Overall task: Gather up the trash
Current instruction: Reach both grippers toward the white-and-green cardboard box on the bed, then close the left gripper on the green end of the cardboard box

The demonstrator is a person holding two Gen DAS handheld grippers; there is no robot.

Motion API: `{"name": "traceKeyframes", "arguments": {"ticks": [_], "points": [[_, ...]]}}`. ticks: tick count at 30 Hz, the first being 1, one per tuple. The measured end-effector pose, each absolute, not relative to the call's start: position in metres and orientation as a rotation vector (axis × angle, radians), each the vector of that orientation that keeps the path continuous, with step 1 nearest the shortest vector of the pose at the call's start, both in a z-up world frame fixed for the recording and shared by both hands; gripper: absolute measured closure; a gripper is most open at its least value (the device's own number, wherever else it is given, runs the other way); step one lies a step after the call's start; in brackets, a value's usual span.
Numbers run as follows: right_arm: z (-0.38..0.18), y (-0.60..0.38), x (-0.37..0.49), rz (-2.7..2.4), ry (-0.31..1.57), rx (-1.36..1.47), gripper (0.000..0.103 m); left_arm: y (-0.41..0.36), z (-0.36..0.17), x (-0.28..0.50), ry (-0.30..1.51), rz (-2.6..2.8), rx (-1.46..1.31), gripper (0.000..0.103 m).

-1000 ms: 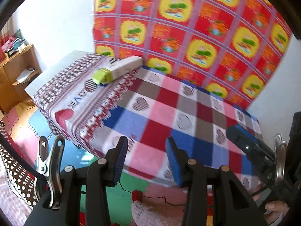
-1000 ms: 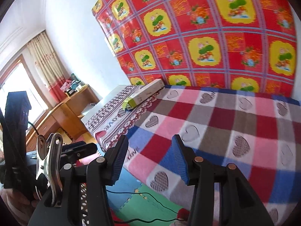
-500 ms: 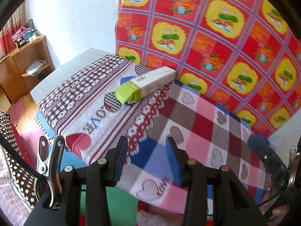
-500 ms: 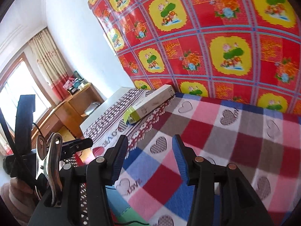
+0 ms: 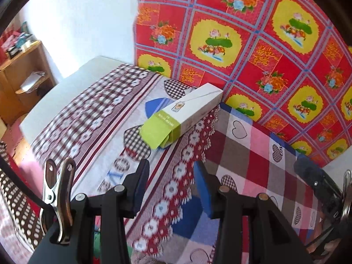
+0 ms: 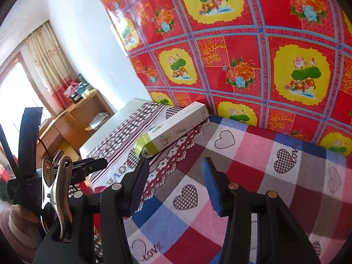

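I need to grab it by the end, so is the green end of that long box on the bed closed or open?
Partly open: the long box lies flat on the bedcover, and a green end flap sticks out loose in the left wrist view.

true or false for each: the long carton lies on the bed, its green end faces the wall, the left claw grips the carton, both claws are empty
1. The long carton lies on the bed. True.
2. Its green end points at the patterned wall cloth. False: the white end does; the green end faces the claws.
3. The left claw grips the carton. False: it is open, short of it.
4. The left claw and the right claw are both empty. True.
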State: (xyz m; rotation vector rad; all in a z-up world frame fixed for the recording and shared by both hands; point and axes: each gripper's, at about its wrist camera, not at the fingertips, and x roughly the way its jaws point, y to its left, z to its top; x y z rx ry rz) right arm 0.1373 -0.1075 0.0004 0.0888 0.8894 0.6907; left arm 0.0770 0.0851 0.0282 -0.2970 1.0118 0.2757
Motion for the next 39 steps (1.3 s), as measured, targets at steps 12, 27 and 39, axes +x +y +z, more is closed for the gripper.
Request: {"name": "traceKeyframes", "arguments": {"ticks": [12,27,39], "points": [[-0.014,-0.074,0.16,0.501,0.935,0.146,0.052,0.116,-0.001,0.17,1.089,0.057,-0.175,0.057],[-0.036,-0.062,0.176,0.36,0.985,0.198,0.052,0.123,-0.048,0.221,1.199,-0.112,-0.053,0.045],[-0.052,-0.051,0.185,0.333,1.022,0.215,0.052,0.126,-0.06,0.231,1.217,-0.183,-0.009,0.037]]}}
